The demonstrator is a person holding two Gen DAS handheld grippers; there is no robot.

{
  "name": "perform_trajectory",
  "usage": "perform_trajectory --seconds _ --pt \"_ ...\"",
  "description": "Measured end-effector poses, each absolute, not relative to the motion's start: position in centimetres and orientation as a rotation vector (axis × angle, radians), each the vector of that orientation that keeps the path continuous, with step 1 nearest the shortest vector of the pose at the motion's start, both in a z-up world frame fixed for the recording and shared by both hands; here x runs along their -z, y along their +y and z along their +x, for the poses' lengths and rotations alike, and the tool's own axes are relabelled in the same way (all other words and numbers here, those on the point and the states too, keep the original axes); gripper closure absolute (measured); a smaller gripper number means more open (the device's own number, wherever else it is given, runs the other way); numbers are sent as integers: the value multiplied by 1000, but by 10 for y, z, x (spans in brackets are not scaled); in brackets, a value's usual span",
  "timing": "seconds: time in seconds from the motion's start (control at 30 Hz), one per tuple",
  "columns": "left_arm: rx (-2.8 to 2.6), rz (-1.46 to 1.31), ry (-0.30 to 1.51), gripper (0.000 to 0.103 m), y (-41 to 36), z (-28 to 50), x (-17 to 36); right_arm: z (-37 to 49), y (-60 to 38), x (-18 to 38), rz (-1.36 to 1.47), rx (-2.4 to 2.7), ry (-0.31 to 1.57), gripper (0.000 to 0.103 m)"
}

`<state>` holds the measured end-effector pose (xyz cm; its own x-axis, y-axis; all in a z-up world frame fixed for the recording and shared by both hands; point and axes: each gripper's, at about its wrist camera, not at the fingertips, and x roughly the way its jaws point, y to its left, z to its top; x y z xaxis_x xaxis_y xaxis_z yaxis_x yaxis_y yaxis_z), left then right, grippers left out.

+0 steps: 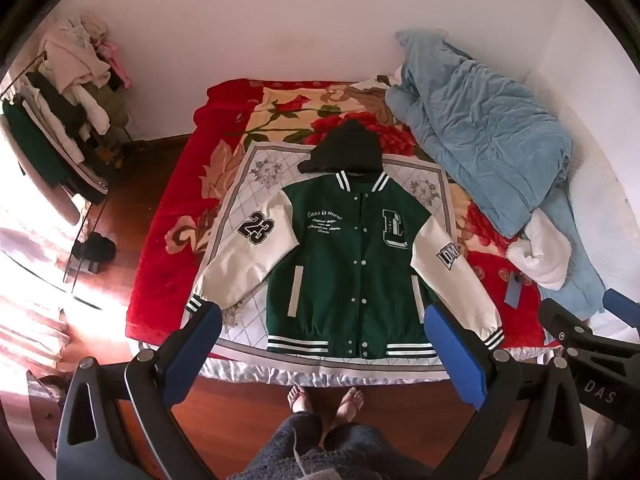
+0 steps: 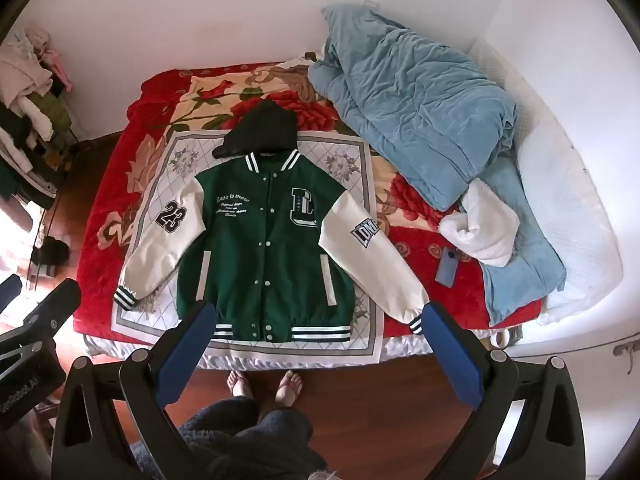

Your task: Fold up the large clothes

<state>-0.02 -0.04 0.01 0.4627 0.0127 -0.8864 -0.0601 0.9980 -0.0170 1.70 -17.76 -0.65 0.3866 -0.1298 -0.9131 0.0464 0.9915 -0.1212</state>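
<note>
A green varsity jacket (image 1: 348, 256) with cream sleeves and a black hood (image 1: 344, 148) lies flat, front up and buttoned, sleeves spread, on a patterned white cloth on the bed. It also shows in the right wrist view (image 2: 264, 252). My left gripper (image 1: 324, 320) is open and empty, held high above the jacket's hem. My right gripper (image 2: 318, 322) is open and empty, also high above the hem near the bed's front edge. Its body shows at the right of the left wrist view (image 1: 588, 344).
The bed carries a red floral blanket (image 2: 116, 184), a crumpled blue duvet (image 2: 424, 120), a white towel (image 2: 484, 228) and a blue phone (image 2: 446, 268). A loaded clothes rack (image 1: 68, 120) stands at the left. My bare feet (image 1: 324, 404) stand on the wooden floor.
</note>
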Motion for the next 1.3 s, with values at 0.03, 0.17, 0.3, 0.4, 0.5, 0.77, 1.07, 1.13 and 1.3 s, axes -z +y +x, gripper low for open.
perform_trajectory --seconds 0.03,0.17,0.3,0.4,0.5,0.77,1.07,1.13,1.3 --pt "-42 -51 1091 0 0 0 0 17 -178 6 -77 111 1165 0" --pt "-43 -50 1095 0 -1 0 0 15 -178 5 -79 111 1167 0" --pt "-42 -47 1096 0 -2 2 1 17 -178 6 -77 112 1173 0" --pt "-43 -52 1092 0 0 0 0 17 -178 6 -78 111 1170 0" --pt "-44 -52 1090 0 -1 1 0 16 -179 5 -77 110 1170 0" --pt "-39 -53 1089 0 0 1 1 18 -178 4 -85 116 1173 0" --pt "-40 -53 1090 0 10 -1 5 19 -179 2 -87 117 1173 0" --pt "-42 -52 1089 0 10 0 6 19 -180 2 -86 115 1174 0" --pt "-42 -56 1090 0 18 1 12 19 -180 1 -85 117 1174 0"
